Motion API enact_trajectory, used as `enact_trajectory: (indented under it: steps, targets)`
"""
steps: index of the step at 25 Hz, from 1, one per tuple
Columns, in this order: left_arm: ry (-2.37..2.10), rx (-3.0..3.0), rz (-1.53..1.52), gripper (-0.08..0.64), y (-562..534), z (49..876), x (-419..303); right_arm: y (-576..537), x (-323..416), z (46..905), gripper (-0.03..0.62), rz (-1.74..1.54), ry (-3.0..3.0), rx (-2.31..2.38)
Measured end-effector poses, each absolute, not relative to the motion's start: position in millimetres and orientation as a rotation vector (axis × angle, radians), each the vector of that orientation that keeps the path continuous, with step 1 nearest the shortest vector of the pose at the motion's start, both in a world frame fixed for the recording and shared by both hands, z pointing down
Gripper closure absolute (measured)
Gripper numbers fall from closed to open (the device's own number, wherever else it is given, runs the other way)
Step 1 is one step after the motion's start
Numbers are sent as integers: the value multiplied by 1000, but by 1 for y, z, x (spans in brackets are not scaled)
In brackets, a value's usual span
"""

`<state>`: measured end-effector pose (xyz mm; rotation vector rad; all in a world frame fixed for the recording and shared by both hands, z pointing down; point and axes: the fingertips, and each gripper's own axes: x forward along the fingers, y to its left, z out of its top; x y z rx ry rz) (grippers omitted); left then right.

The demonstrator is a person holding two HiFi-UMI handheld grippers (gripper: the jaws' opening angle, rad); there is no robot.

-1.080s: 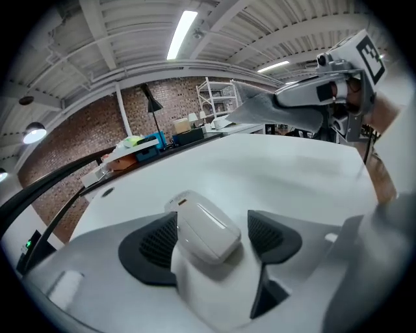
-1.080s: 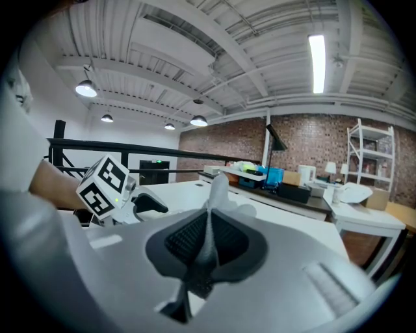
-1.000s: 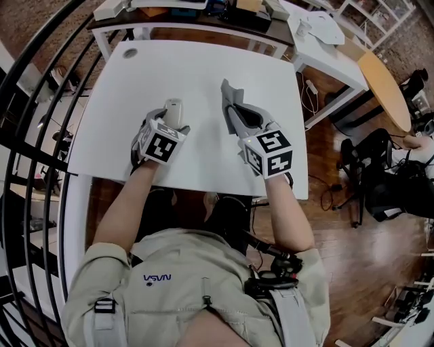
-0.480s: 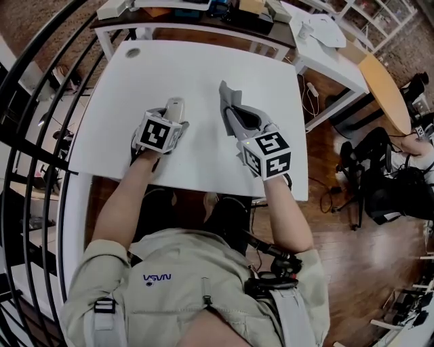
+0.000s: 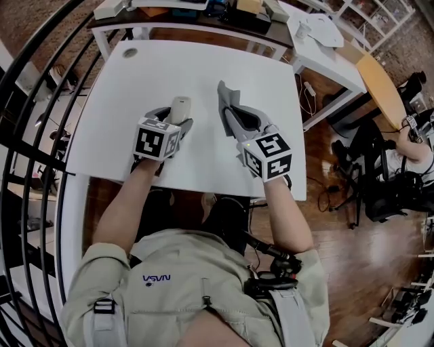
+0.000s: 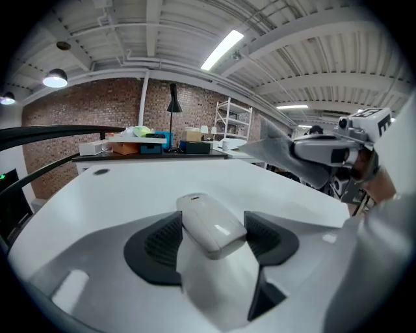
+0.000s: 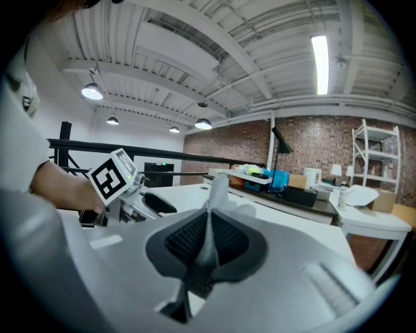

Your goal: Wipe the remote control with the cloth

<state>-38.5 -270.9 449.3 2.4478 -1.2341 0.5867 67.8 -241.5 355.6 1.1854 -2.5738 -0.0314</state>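
The white tabletop (image 5: 129,129) fills the middle of the head view, and both my forearms reach over its near edge. A black railing (image 5: 30,101) curves along its left side, and a second desk (image 5: 203,17) loaded with boxes stands against its far edge.

My right hand-held gripper (image 7: 209,250) hovers over the right half of the tabletop with its jaws closed together on the grey cloth (image 7: 218,188). The fabric is pinched flat between the ribbed pads, and a loose fold of it stands up past the fingertips, pointing toward the far side of the tabletop.

My left hand-held gripper (image 6: 213,229) is over the left half, just beside the right one but apart from it, tilted downward. Its jaws are closing, wide apart, with the white remote control (image 5: 180,108) lying lengthwise between them. Both pads meet the remote's long sides, and its rounded far end sticks out beyond the fingertips. I cannot tell whether its underside clears the tabletop.

A small round cable hole (image 5: 129,52) sits near the far left corner of the tabletop, well apart from everything else.
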Motion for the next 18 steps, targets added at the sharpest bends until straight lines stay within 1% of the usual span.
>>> enact_trajectory:
  steps: [4, 7, 10, 15, 18]
  targets:
    - [-1244, 2570, 534, 255, -262, 420, -25, -239, 65, 350, 571, -46, -2600, 1187]
    - [-1293, 2750, 593, 256, -246, 396, -7, -237, 66, 338, 571, -75, -2639, 1200]
    - [-1365, 2961, 647, 258, -228, 370, 10, -233, 66, 316, 571, -136, -2677, 1217]
    - [-1454, 3186, 605, 261, -202, 344, 28, -223, 65, 275, 571, -270, -2720, 1240]
    - [-1496, 3284, 606, 262, -191, 331, 35, -213, 60, 265, 571, -334, -2710, 1204]
